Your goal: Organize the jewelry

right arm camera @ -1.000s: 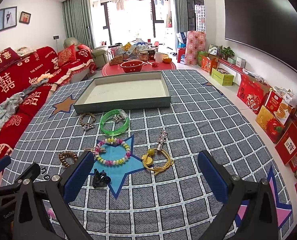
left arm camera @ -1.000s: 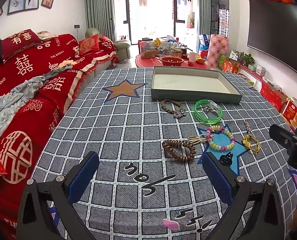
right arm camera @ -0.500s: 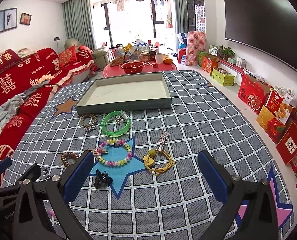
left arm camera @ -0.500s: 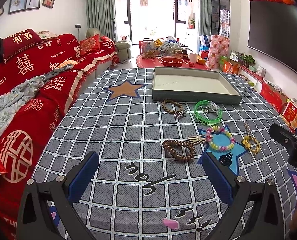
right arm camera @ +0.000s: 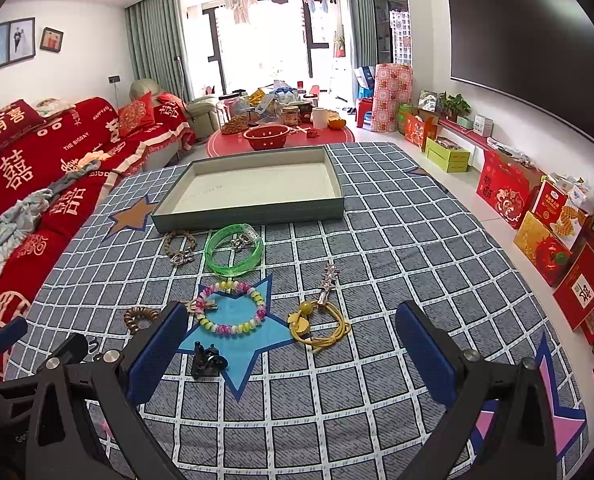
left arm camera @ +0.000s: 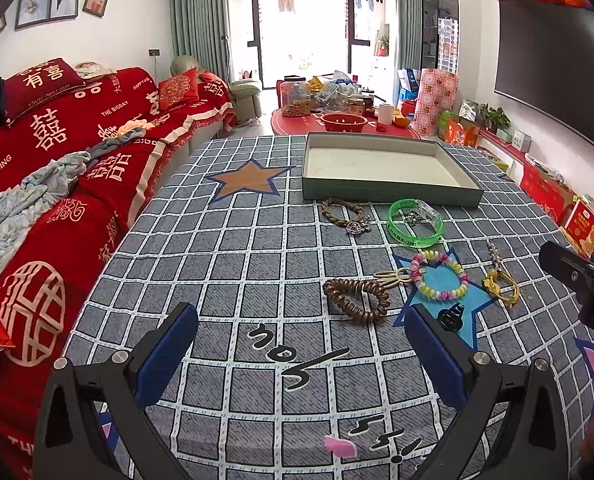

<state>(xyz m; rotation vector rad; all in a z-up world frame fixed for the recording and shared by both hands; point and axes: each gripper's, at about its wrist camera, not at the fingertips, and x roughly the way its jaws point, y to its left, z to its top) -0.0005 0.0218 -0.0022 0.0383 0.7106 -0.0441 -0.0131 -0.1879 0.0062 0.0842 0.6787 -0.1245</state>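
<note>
Jewelry lies on a grey checked cloth in front of an empty grey-green tray (left arm camera: 389, 194) (right arm camera: 253, 216). I see a green bangle (left arm camera: 415, 228) (right arm camera: 233, 253), a brown bead bracelet with a charm (left arm camera: 343, 214) (right arm camera: 179, 246), a dark brown coil bracelet (left arm camera: 355, 300) (right arm camera: 139, 317), a pastel bead bracelet (left arm camera: 441, 274) (right arm camera: 231, 306), a yellow cord piece (left arm camera: 501, 282) (right arm camera: 319, 326) with a silver hairpin (right arm camera: 328, 284), and a black claw clip (left arm camera: 451, 317) (right arm camera: 206, 361). My left gripper (left arm camera: 301, 354) is open and empty. My right gripper (right arm camera: 291, 342) is open and empty above the yellow cord.
A red-covered sofa (left arm camera: 57, 184) runs along the left edge of the cloth. Red gift boxes (right arm camera: 549, 224) line the right wall under a dark TV. A red round table (right arm camera: 281, 142) with jars and a bowl stands beyond the tray.
The right gripper has drifted slightly forward and right, so the jewelry sits a little lower and further left in its view. The left gripper has barely moved.
</note>
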